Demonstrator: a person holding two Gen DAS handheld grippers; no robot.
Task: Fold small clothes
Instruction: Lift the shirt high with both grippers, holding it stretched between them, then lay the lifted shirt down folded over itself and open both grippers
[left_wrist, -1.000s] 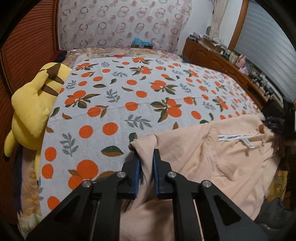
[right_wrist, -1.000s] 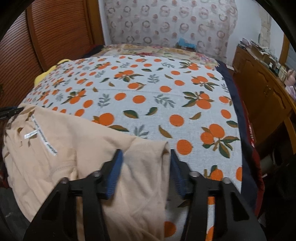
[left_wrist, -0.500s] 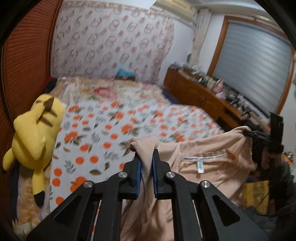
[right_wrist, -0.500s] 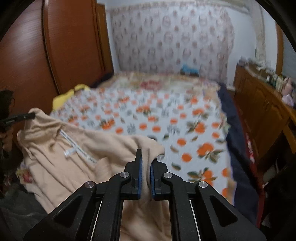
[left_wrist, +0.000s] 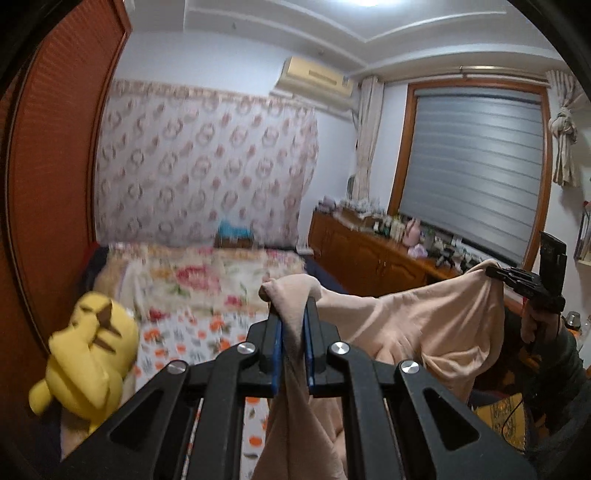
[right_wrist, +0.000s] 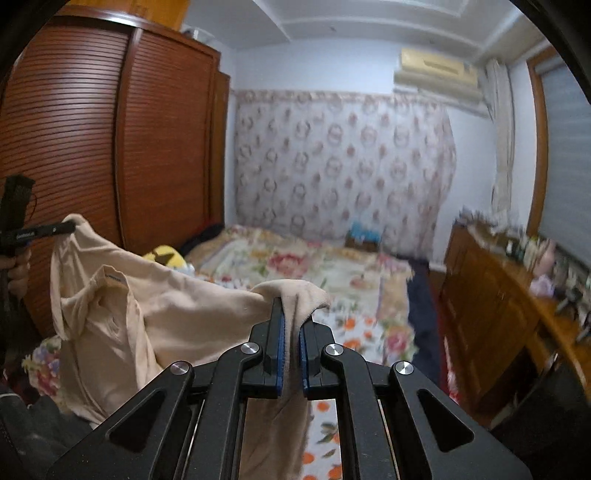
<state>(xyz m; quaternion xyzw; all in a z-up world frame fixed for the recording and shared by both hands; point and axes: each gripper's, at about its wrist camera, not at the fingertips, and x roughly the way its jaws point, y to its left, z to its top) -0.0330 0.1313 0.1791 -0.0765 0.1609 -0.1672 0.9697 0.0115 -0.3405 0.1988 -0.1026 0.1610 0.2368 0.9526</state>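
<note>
Hanging between both grippers, the shirt (left_wrist: 417, 325) spans above the bed (left_wrist: 207, 273), left gripper (left_wrist: 292, 314) and right gripper (right_wrist: 290, 314) each clamped on one corner.

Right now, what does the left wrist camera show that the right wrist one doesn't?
Only the left wrist view: the full window blind, a tied curtain and the whole yellow plush. Only the right wrist view: the slatted wardrobe in full, and the shirt's collar with its label. Both: the peach shirt pinched by the left gripper and right gripper, the bed, the air conditioner and the wooden cabinet.
</note>
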